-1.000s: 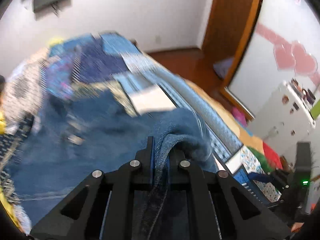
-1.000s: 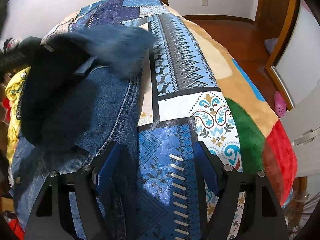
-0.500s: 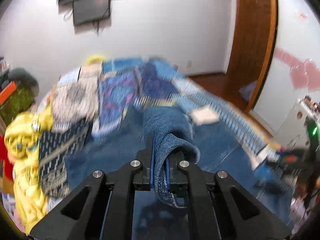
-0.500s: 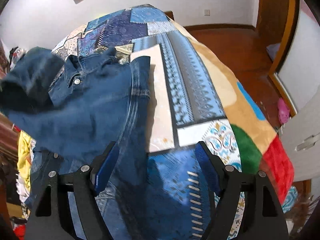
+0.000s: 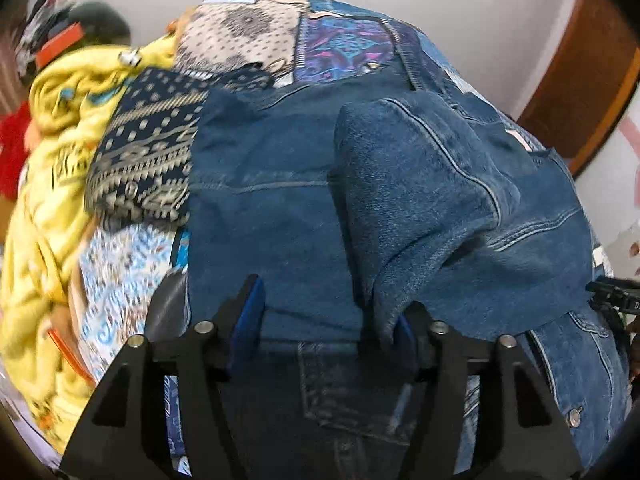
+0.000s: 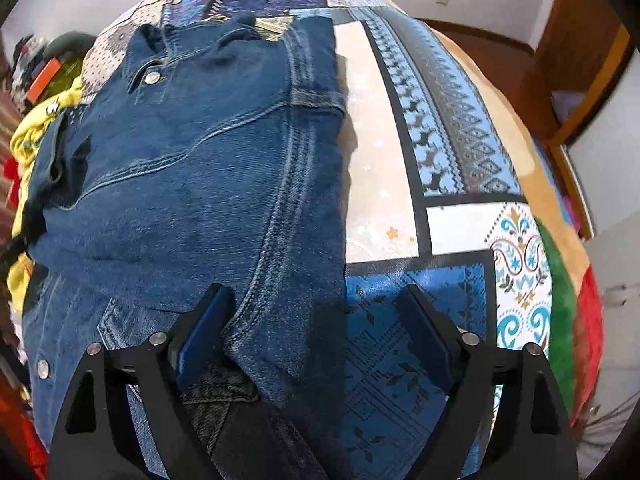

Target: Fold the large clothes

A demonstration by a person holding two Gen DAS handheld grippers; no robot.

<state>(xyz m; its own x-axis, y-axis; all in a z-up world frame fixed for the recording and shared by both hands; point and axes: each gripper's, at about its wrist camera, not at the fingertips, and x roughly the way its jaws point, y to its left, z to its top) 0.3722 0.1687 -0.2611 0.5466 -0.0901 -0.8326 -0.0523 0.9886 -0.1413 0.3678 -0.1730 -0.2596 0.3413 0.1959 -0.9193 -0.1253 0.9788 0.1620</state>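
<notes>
Patchwork bedspread (image 6: 460,152) carries the denim jacket (image 6: 200,168) at frame centre-left. Left gripper (image 5: 326,320) jaws are opening, a sleeve fold (image 5: 420,200) loose between them. Right gripper (image 6: 312,332) jaws are opening astride the jacket's edge, unclamped.

Denim jacket (image 6: 192,168) lying on the bed (image 6: 460,152)

The jacket lies on the quilt; a heap of clothes (image 5: 52,184) is at 9 o'clock of it, and its folded sleeve (image 5: 420,184) lies on top.
</notes>
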